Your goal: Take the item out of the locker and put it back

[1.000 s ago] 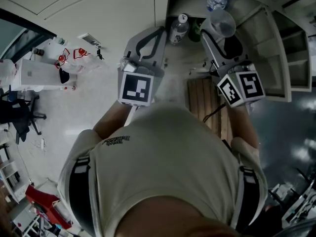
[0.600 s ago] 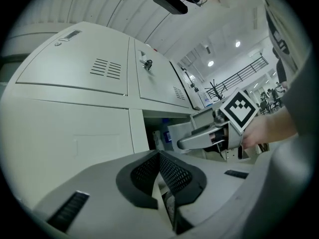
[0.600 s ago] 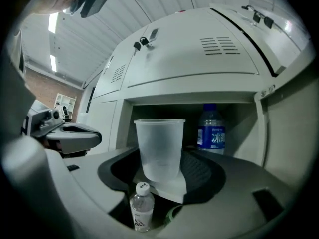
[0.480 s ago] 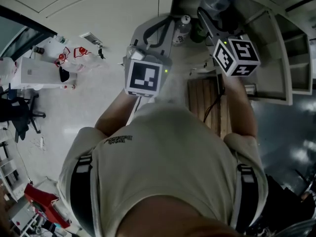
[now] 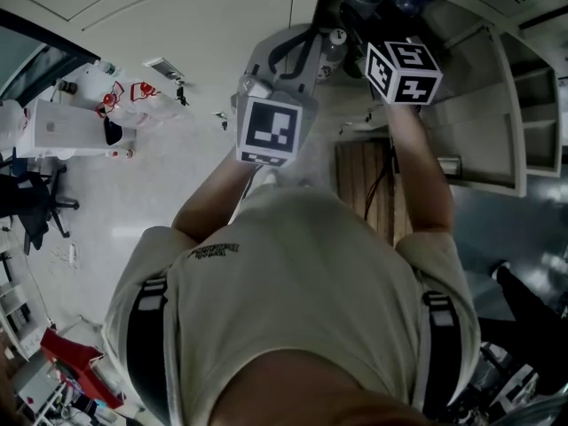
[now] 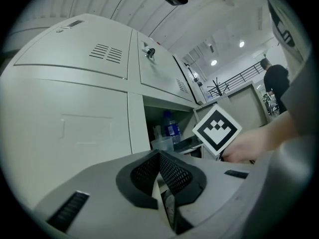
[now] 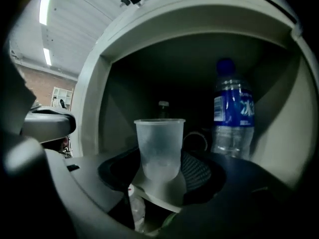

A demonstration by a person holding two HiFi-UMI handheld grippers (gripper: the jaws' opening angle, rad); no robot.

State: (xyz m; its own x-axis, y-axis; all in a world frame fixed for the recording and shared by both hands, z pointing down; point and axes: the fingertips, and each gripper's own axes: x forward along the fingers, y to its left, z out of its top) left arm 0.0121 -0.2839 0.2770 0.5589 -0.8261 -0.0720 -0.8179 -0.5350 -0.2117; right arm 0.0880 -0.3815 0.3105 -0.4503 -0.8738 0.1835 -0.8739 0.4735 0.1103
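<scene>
A clear plastic cup [image 7: 159, 147] stands upright between the jaws of my right gripper [image 7: 160, 171], which is shut on it. The cup sits just inside the open locker compartment [image 7: 99, 83]. To its right stands a blue-labelled water bottle [image 7: 233, 116], and a dark bottle's cap [image 7: 163, 104] shows behind it. In the head view the right gripper's marker cube [image 5: 404, 71] reaches into the locker, and its jaws are hidden in the dark there. My left gripper [image 6: 159, 154] is shut on nothing and hangs outside, in front of the closed locker door [image 6: 75, 113].
The open locker door [image 5: 484, 105] swings out to the right. A wooden slatted bench [image 5: 364, 180] lies below the locker. A white-capped bottle [image 5: 333, 41] stands at the compartment's left. White equipment [image 5: 67, 127] sits on the floor far left. A person [image 6: 275, 81] stands far off.
My right gripper has gone forward and up with the cup, from outside the locker into its compartment. The left gripper has drifted slightly right and stayed shut.
</scene>
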